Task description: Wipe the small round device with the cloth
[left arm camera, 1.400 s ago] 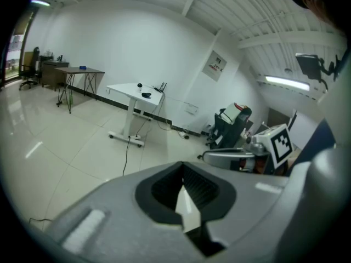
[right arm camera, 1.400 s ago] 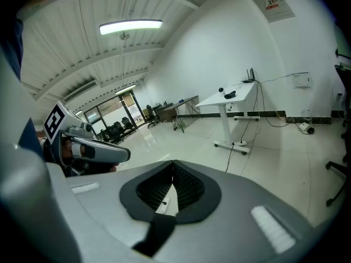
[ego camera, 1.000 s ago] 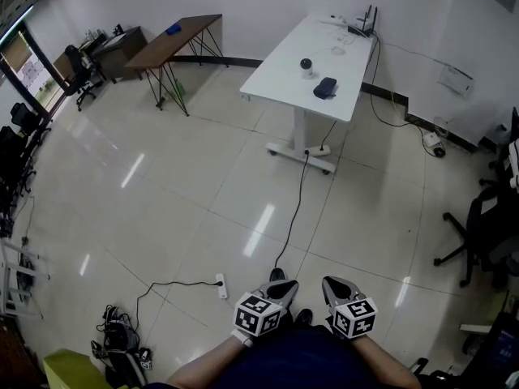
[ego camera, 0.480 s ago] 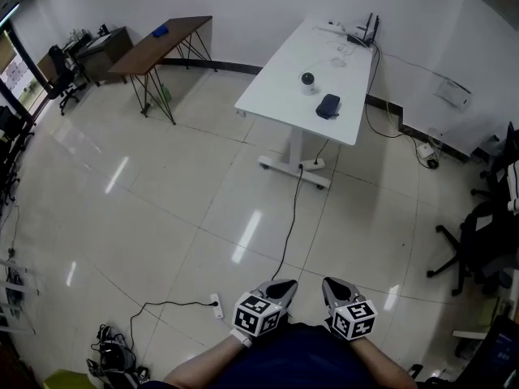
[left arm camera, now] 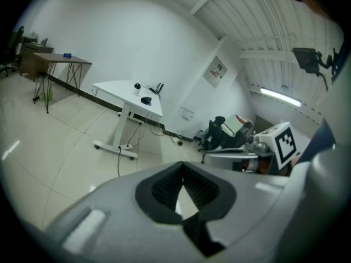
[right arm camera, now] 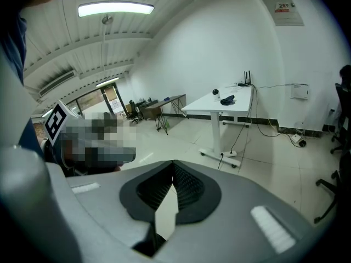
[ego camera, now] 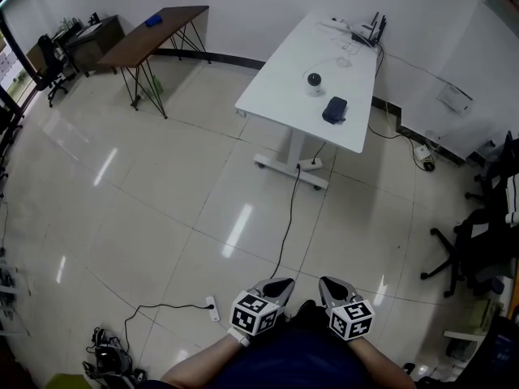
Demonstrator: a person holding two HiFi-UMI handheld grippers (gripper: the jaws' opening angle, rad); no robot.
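Our left tool [ego camera: 280, 284] and right tool [ego camera: 328, 283] are held side by side close to our body. Both have their jaws closed on nothing, and each tool's own view shows the ribbed pads meeting with only floor beyond them. Well ahead of both tools, across open floor [ego camera: 162, 185], stands a white tabletop [ego camera: 280, 75]. On it sits the device [ego camera: 314, 80], small, round and white with a dark top. The dark cloth [ego camera: 334, 109] lies near it, on the side closer to the tools and slightly to the right.

We judge the task to be at its approach: nothing is picked up and no wiping has begun. The next move calls for reaching the tabletop, then opening one tool, likely the right, over the cloth to grasp it. The other tool may need to steady the device.
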